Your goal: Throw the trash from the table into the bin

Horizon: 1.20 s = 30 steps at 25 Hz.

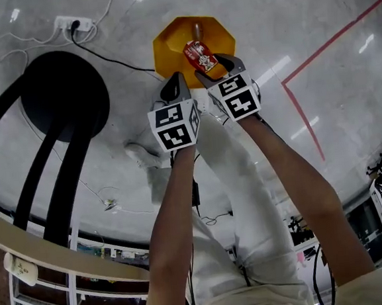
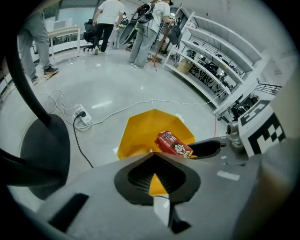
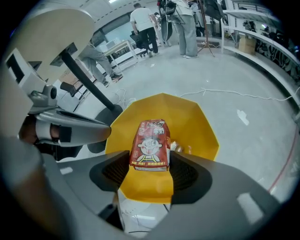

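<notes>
Head view: I see both my arms reaching down, with the right gripper [image 1: 215,65] and the left gripper [image 1: 175,85] side by side above the yellow octagonal plastic bin [image 1: 168,47].
Right jaws: pinching the red rectangular carton [image 3: 151,144], which has a cartoon figure printed on its face; the pads press on its two long sides.
Left jaws: pressed together at the tips with nothing between them; through the gap behind the tips I see only the bin.
Carton: in the air over the bin's opening, above the part next to the rim edge nearest me, touching neither rim nor bottom.
Bin: upright on the grey polished floor [image 1: 311,12], open at the top; a small brownish item [image 1: 197,28] lies inside, and I cannot tell what it is.
Left of the bin: a black round stool [image 1: 63,93] stands apart from it; a white power strip [image 1: 73,22] lies beyond, and a black cable [image 1: 113,56] runs from it toward the bin's left edge.
Right of the bin: a red tape line [image 1: 331,40] on the floor, well apart.
Background: people [image 2: 143,28] stand near white shelving [image 2: 211,51] in the left gripper view.
</notes>
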Motion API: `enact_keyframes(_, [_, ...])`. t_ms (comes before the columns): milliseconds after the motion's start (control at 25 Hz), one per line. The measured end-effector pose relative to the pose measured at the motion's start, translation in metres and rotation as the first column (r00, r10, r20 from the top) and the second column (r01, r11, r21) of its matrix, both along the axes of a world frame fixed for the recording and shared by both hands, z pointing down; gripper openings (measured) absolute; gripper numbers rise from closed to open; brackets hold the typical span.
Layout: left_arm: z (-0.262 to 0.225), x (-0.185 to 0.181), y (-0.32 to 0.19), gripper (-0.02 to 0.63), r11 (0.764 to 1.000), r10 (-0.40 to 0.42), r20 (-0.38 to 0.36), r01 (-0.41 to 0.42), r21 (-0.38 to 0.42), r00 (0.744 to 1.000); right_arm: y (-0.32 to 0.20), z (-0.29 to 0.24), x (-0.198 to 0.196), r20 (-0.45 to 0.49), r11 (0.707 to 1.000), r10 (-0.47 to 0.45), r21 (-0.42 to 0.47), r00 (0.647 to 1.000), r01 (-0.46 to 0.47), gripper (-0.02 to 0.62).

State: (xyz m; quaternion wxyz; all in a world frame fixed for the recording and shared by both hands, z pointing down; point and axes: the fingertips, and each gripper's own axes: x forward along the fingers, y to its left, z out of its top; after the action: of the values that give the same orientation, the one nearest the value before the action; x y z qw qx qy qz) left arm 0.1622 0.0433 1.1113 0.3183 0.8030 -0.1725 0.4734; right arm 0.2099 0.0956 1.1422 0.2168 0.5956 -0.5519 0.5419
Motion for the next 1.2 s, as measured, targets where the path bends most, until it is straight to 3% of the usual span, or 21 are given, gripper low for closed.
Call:
enact_keyframes(120, [0.012,-0.001,0.005,0.006,1.000,0.029,0.014,-0.029,-0.008,0.999,0.000,0.013,-0.001,0.012,1.000,0.006,-0.026,1.000,-0.006,0.295])
enact_keyframes(200, [0.013,-0.003,0.005,0.006,0.999,0.035,0.021,-0.034,-0.006,0.999,0.000,0.013,-0.003,0.011,1.000,0.006,-0.023,1.000,-0.005,0.349])
enact_keyframes(400, [-0.004,-0.001,0.006,0.006,0.998,0.062,0.025,-0.063,0.005,0.998,0.002,-0.009,0.000,-0.006,1.000,0.013,-0.019,1.000,-0.013,0.337])
enact_keyframes(680, [-0.080,0.001,-0.003,0.006,0.996,0.090,0.004,-0.090,0.029,0.996,0.008,-0.082,-0.011,-0.024,0.999,0.034,0.011,0.999,-0.034,0.318])
enact_keyframes(720, [-0.092,0.004,-0.005,0.006,0.994,0.100,-0.005,-0.099,0.035,0.995,0.007,-0.094,-0.011,-0.028,0.999,0.041,0.020,0.999,-0.040,0.296])
enact_keyframes(800, [-0.119,0.009,-0.006,0.006,0.994,0.104,-0.021,-0.103,0.043,0.994,0.004,-0.122,-0.008,-0.050,0.998,0.047,0.042,0.998,-0.045,0.172])
enact_keyframes(920, [-0.161,0.017,-0.008,0.006,0.995,0.094,-0.035,-0.092,0.048,0.995,-0.001,-0.165,-0.001,-0.062,0.996,0.033,0.088,0.998,-0.028,0.127])
enact_keyframes(1040, [-0.210,0.021,-0.012,0.006,0.995,0.080,-0.050,-0.077,0.063,0.996,0.000,-0.206,0.009,-0.006,0.989,0.091,0.119,0.996,-0.089,0.069])
enact_keyframes(1200, [-0.279,0.010,-0.019,0.006,0.991,0.086,-0.078,-0.078,0.104,0.993,-0.002,-0.263,0.015,-0.018,0.983,0.106,0.151,0.994,-0.102,0.016])
